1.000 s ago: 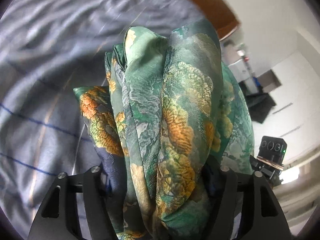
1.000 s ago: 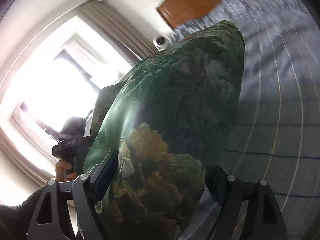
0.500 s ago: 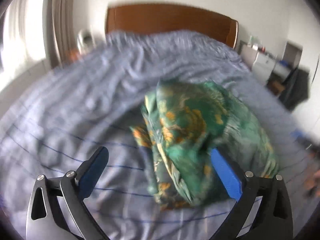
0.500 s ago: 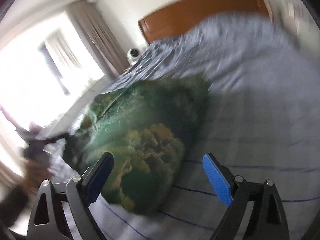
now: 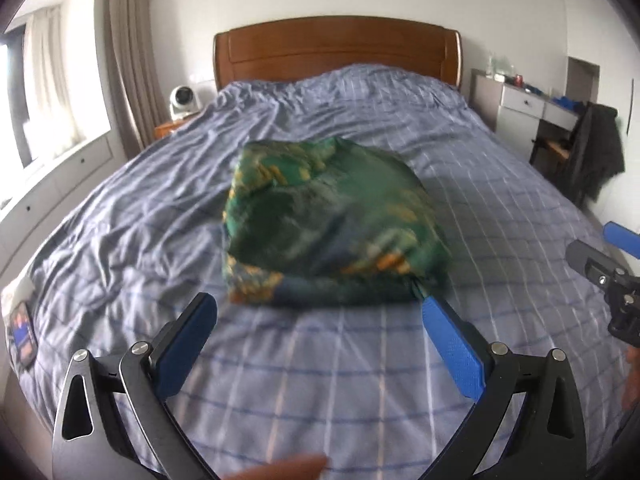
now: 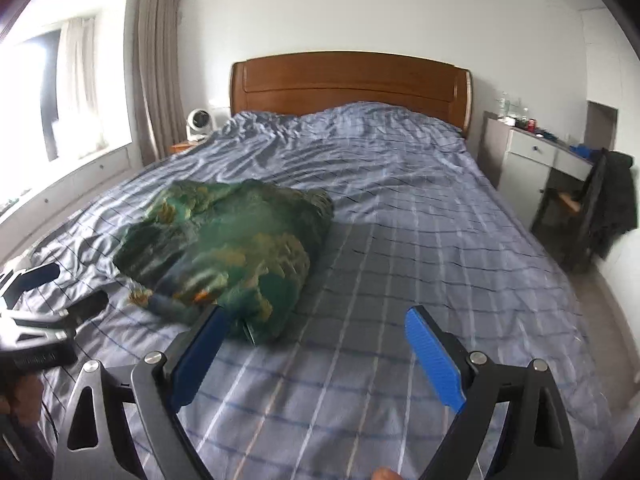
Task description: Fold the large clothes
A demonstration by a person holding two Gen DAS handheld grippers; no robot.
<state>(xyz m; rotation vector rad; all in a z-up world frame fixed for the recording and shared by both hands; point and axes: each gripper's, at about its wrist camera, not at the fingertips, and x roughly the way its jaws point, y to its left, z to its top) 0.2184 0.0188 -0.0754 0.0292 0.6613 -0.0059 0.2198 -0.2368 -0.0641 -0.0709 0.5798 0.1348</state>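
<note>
A folded green garment with an orange floral print (image 5: 328, 224) lies in a puffy bundle on the blue checked bed cover (image 5: 320, 360). It also shows in the right wrist view (image 6: 228, 248), left of centre. My left gripper (image 5: 320, 320) is open and empty, just in front of the bundle. My right gripper (image 6: 316, 332) is open and empty, to the right of the bundle's near edge. The right gripper shows at the right edge of the left wrist view (image 5: 612, 264), and the left gripper at the left edge of the right wrist view (image 6: 36, 320).
A wooden headboard (image 5: 336, 48) stands at the far end of the bed. A small fan (image 5: 184, 100) sits on a nightstand at the left. A white desk (image 6: 540, 152) and a chair with a dark jacket (image 6: 612, 208) stand at the right. A small patterned item (image 5: 22, 328) lies at the bed's left edge.
Both grippers were shut on the garment a second ago. They have opened, let it drop onto the bed and pulled back from it.
</note>
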